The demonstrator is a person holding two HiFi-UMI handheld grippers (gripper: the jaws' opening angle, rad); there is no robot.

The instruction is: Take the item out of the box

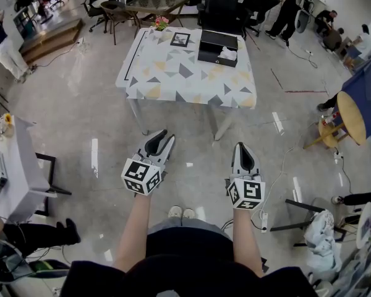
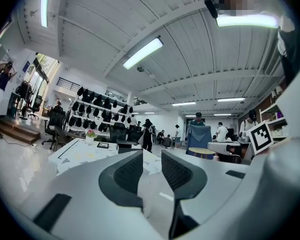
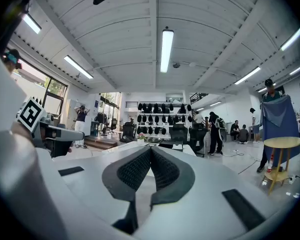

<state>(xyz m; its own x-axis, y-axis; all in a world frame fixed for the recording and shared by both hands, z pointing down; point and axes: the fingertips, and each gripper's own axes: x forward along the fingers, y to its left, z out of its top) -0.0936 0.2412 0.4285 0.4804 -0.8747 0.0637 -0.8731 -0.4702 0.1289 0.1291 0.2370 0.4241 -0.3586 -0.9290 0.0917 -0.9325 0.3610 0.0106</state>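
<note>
Two grippers held over the floor, well apart from the table [image 1: 173, 73]. Left gripper [image 1: 162, 136]: fingers parted, nothing between. Right gripper [image 1: 242, 146]: fingers together, empty. Black box [image 1: 213, 44]: on the table's far right; white item [image 1: 227, 55] at its near right corner.

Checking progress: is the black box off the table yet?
No, the black box sits at the far right of the patterned table.

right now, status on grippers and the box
Left gripper open, empty. Right gripper shut, empty. Black box on patterned table, white item inside. Table far ahead across floor.
</note>
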